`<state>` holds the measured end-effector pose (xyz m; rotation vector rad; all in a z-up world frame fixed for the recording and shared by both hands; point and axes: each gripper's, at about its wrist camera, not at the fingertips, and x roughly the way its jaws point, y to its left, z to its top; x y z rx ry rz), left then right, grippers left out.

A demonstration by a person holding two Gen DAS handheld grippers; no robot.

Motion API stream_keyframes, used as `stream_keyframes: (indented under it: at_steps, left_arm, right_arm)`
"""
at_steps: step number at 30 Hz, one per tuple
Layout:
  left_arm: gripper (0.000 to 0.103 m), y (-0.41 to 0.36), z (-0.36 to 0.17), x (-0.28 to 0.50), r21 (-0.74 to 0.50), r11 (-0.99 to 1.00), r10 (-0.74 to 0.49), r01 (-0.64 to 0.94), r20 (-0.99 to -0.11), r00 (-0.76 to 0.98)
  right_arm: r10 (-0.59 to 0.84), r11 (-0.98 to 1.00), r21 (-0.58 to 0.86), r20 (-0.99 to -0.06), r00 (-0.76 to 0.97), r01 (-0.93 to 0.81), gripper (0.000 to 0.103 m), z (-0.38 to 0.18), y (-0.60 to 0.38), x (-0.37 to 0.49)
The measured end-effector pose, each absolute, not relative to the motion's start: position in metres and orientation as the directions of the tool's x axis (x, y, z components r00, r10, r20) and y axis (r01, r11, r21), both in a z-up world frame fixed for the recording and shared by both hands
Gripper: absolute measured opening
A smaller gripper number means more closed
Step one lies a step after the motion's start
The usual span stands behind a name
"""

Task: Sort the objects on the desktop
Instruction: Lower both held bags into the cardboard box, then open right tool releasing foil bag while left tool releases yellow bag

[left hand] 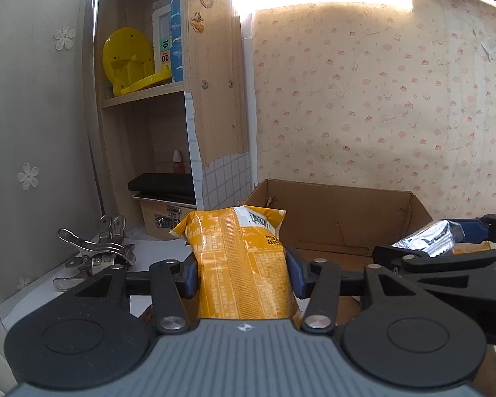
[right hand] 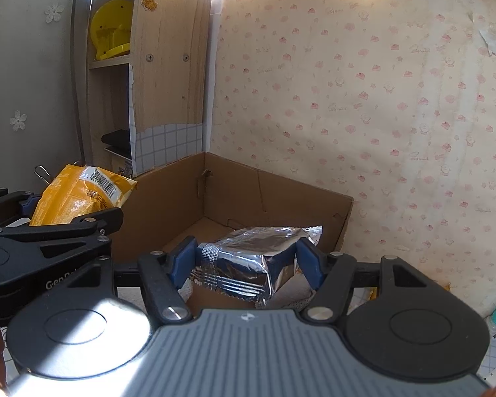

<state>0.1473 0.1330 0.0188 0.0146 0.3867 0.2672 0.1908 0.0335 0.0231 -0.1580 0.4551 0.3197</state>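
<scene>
Left gripper (left hand: pixel 242 273) has its blue-padded jaws clamped on a yellow printed snack packet (left hand: pixel 238 258), one pad on each long side about mid-length; the packet runs lengthwise between the jaws, its crimped barcode end sticking out past the tips toward the open brown cardboard box (left hand: pixel 340 218), its near end tucked back under the gripper body. Right gripper (right hand: pixel 248 264) grips a silver foil packet (right hand: pixel 248 258) the same way, pads pressed into both sides, the foil dented where they bite; the packet sits crosswise-tilted between the jaws, one sealed edge poking forward over the box's near rim, box floor visible below and beyond it. Both packets are held up off the white worktop (left hand: pixel 158 254), just in front of the box, the two grippers side by side and close, left one's arm crossing the right view's lower left. Pile of shiny metal clips (left hand: pixel 96 251) lies on the worktop left of the left gripper. Wooden shelf unit (left hand: pixel 211 76) stands behind, yellow plastic toy (left hand: pixel 129 59) on its upper shelf; pink-patterned wallpaper (right hand: pixel 380 99) behind the box.
</scene>
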Motion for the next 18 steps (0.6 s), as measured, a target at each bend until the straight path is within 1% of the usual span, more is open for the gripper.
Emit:
stream_keyframes:
  at_steps: [12,14,16,18]
  left_arm:
    - [0.055,0.1343,0.0205,0.1454,0.07,0.961,0.273,-0.266,-0.361,0.892]
    - [0.058,0.1344,0.0213,0.1449,0.069,0.96,0.277,-0.27,-0.359,0.891]
    - [0.073,0.1354,0.0227,0.1436,0.066,0.956,0.292,-0.287,-0.349,0.891]
    - [0.082,0.1363,0.0254,0.1413,0.06,0.954,0.297,-0.294,-0.333,0.895]
  right_arm:
    - [0.265,0.937,-0.093,-0.438,0.859,-0.337,0.065,0.0243,0.0348,0.1905]
    - [0.264,0.937,-0.095,-0.434,0.861,-0.335,0.065,0.0249,0.0345,0.1895]
    - [0.264,0.938,-0.095,-0.429,0.864,-0.333,0.065,0.0262,0.0336,0.1878]
    - [0.26,0.939,-0.097,-0.425,0.867,-0.329,0.065,0.028,0.0321,0.1859]
